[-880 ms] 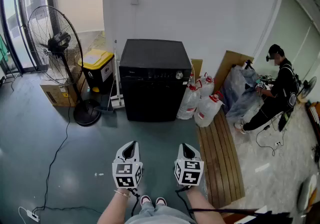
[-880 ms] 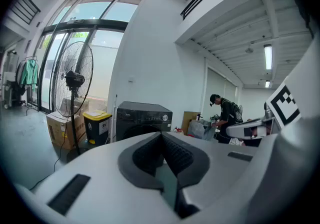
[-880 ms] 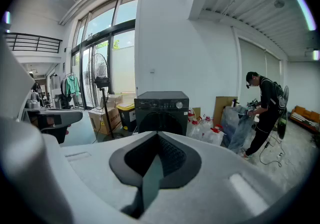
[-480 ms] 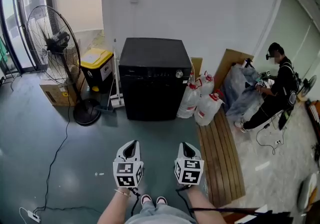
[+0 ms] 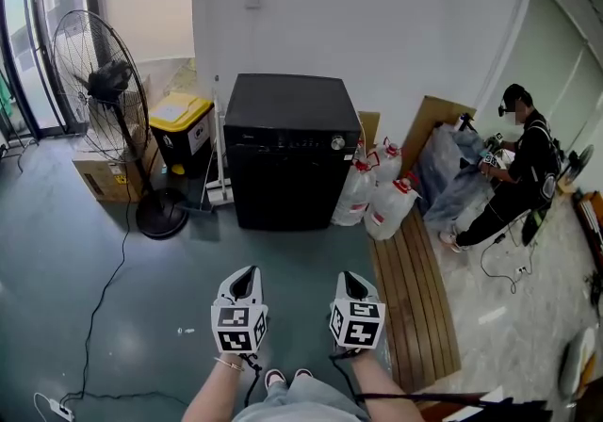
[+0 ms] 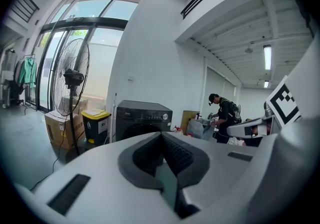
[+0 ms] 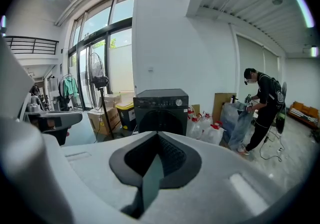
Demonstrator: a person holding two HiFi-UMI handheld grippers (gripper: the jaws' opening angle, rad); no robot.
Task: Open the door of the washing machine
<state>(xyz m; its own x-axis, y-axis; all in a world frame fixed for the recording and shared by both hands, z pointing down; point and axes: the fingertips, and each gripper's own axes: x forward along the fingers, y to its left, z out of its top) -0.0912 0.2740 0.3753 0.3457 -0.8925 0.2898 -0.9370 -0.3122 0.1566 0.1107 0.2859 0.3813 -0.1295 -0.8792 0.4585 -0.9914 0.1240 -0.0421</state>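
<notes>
Only the head view shows both grippers together: left gripper (image 5: pixel 247 272) and right gripper (image 5: pixel 350 276) are held side by side at the near edge, aimed forward and tilted slightly down over the floor (image 5: pixel 141 316). Each gripper view shows its fingers (image 6: pixel 145 155) clenched tip to tip with nothing between them. Well ahead, the black washer (image 5: pixel 287 152) stands against the far wall. Only the gripper views show its round door (image 7: pixel 161 114), which is shut flush. A fan (image 5: pixel 108 81) stands far left, a person (image 5: pixel 513 166) far right.
</notes>
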